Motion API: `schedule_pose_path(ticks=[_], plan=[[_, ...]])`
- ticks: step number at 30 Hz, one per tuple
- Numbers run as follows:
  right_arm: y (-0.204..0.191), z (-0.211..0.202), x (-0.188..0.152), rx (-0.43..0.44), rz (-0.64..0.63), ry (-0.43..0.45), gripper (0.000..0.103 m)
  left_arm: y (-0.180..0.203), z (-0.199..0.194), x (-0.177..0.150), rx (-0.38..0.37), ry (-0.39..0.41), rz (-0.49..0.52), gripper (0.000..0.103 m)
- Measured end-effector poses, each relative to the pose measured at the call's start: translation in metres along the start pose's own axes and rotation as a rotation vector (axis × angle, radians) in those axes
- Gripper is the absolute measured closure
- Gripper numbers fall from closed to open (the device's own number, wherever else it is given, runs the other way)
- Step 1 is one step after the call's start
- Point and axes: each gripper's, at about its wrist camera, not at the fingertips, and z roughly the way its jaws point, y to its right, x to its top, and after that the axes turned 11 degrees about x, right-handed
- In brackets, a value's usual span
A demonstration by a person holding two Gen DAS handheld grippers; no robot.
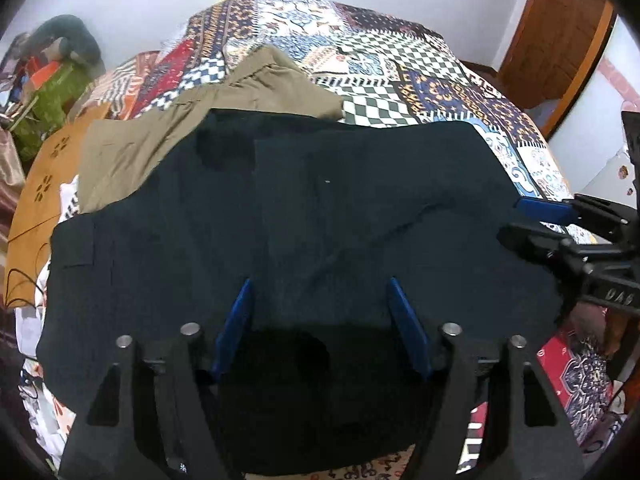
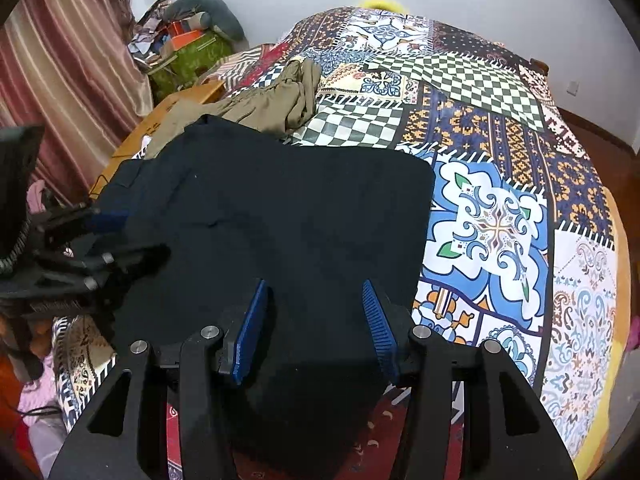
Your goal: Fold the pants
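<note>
The black pants [image 1: 320,200] lie spread flat on the patterned bedspread [image 1: 400,68], their near edge hanging toward me. In the left wrist view my left gripper [image 1: 320,292] hovers over the near part of the pants, its blue pads well apart with nothing pinched. My right gripper [image 1: 532,224] shows at the pants' right edge, fingers apart. In the right wrist view the black pants [image 2: 280,220] fill the middle, and my right gripper [image 2: 314,296] stands open above their near right part. The left gripper [image 2: 128,236] sits at their left edge.
Khaki pants [image 1: 208,120] [image 2: 272,108] lie crumpled behind the black ones. An orange board [image 1: 44,184] and a clutter pile [image 2: 188,52] stand at the far left by a striped curtain [image 2: 60,60]. Bare bedspread [image 2: 496,220] stretches to the right. A wooden door [image 1: 560,40] is far right.
</note>
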Motion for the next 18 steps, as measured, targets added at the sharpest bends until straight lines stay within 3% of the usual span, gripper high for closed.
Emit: schedule_pose_path(ticks=[8,12,18], plan=[[0.009,-0.024,-0.006,0.001,0.064,0.046,0.056,-0.016,-0.028,-0.007,0.038,0.049,-0.015,0.032],[0.021,-0.022,-0.013,-0.003,0.111,0.029,0.055,-0.019,-0.037,-0.011,0.040,0.075,-0.024,0.032],[0.041,-0.012,-0.017,0.107,0.222,0.016,0.048,-0.022,-0.027,-0.017,0.030,0.041,-0.052,0.032]])
